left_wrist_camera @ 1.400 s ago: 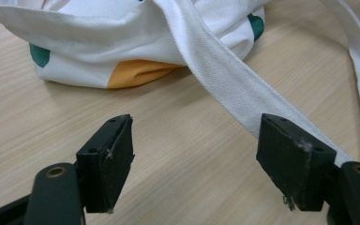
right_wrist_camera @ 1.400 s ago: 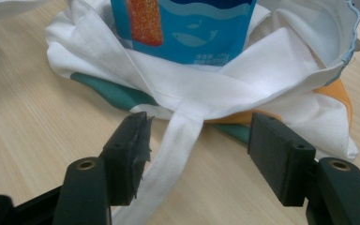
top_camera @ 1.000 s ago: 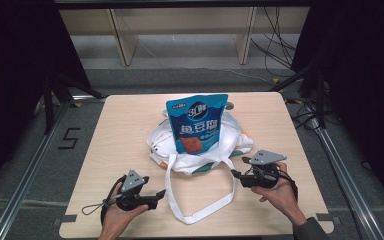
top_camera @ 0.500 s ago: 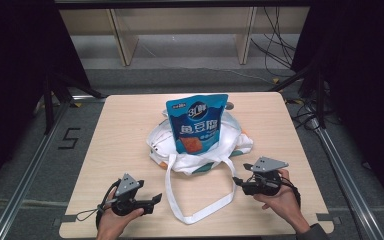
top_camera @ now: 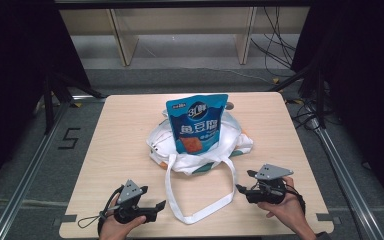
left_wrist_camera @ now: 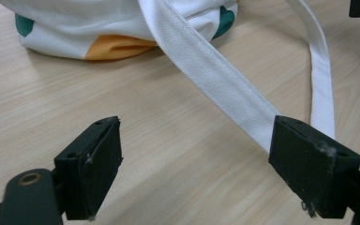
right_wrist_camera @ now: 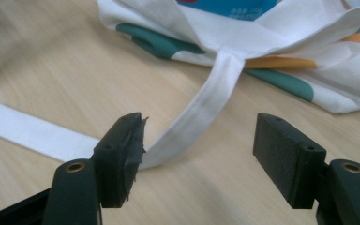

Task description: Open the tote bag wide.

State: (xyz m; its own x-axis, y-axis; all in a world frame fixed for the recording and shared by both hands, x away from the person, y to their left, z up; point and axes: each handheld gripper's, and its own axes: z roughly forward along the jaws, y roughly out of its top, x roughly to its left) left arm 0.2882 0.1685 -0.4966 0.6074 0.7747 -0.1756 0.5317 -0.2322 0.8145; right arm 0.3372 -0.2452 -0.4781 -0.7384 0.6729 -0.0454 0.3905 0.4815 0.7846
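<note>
From the high view the whole layout is plain: a white tote bag (top_camera: 200,145) lies mid-table (top_camera: 125,130) with a blue snack pouch (top_camera: 196,124) standing in it, and the bag's white strap (top_camera: 200,212) loops toward the near edge. The left gripper (top_camera: 155,206) rests left of the loop, the right gripper (top_camera: 242,189) right of it, both apart from the strap.

The left gripper view gives what the high view cannot: its jaws stand wide with bare wood between them. The strap runs diagonally down behind the right-hand jaw, which hides its lower part. The bag's top is cut off.

In the right gripper view the jaws have just been opening and stand wide, gripping nothing. The strap curves past the left-hand jaw; whether it touches is unclear. A sliver of pouch shows at the top edge.
</note>
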